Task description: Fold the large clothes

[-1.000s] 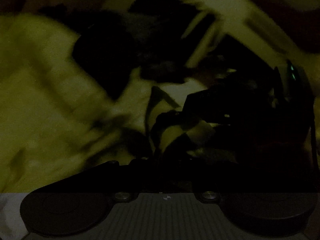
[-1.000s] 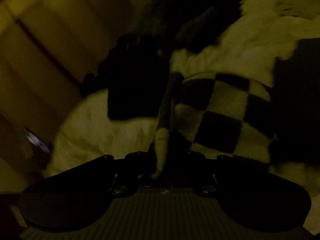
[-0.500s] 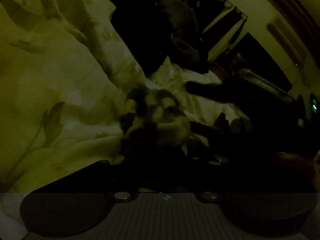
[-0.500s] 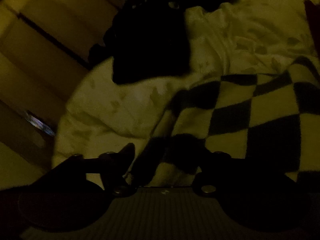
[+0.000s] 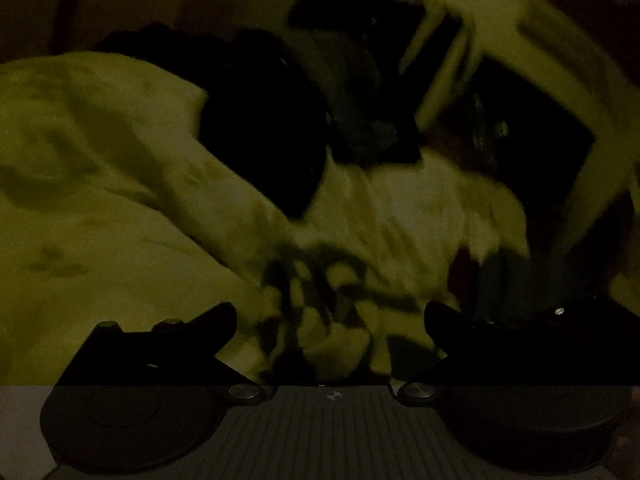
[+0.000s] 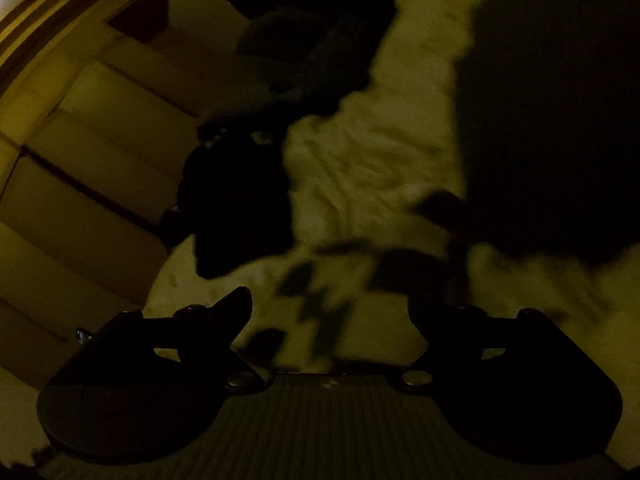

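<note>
No readable text, labels, brands or numbers in either view; both too dark and blurred.

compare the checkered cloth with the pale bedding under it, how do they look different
The checkered cloth carries dark and light squares; the pale bedding is light with only faint marks. The checkered cloth is bunched in a small heap; the bedding spreads wide beneath it. Both are soft and wrinkled.
</note>
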Tool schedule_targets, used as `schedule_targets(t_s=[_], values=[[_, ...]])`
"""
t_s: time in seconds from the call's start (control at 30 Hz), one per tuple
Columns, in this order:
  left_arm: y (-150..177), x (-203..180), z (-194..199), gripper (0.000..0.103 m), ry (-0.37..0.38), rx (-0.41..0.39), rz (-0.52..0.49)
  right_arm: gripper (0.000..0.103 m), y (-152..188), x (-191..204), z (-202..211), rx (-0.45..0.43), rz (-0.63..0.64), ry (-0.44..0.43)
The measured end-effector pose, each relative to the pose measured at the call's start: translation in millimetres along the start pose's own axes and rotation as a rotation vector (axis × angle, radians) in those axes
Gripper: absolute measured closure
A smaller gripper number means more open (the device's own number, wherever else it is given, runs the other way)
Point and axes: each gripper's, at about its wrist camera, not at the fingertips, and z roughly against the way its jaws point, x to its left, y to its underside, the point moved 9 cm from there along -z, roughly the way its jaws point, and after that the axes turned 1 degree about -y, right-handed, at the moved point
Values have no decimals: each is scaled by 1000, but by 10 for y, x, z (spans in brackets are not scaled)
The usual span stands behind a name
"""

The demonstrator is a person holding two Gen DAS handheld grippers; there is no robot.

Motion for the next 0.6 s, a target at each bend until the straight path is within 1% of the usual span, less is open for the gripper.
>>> schedule_targets(t_s=[0.03,0.07,0.13,0.17,0.23,0.27,0.33,0.43,0.5,0.57,0.6], values=[[29,-8,-137,0,0,43,-19,15,50,-73,4,10,-20,-6],[86,2,-298,0,-9,101,-24,15,101,-145,3,20,-45,-14],[241,40,-541,0,-11,211,2,15,181,-236,-32,36,-89,-34],[311,43,-650,0,14,251,26,16,227,-271,-64,53,-111,-46],[379,36,-697,0,44,233,38,19,312,-295,-158,97,-141,-66],[395,28,-718,0,47,230,31,19,349,-293,-202,108,-139,-68],[416,24,-756,0,53,230,41,23,414,-276,-277,134,-102,-66],[420,66,-781,0,67,219,104,31,520,-317,-422,172,-109,-82],[439,80,-785,0,77,205,124,42,572,-362,-478,182,-127,-100],[448,43,-738,0,75,176,101,46,608,-397,-479,180,-125,-103],[448,10,-708,0,66,156,73,48,617,-378,-474,175,-100,-95]])
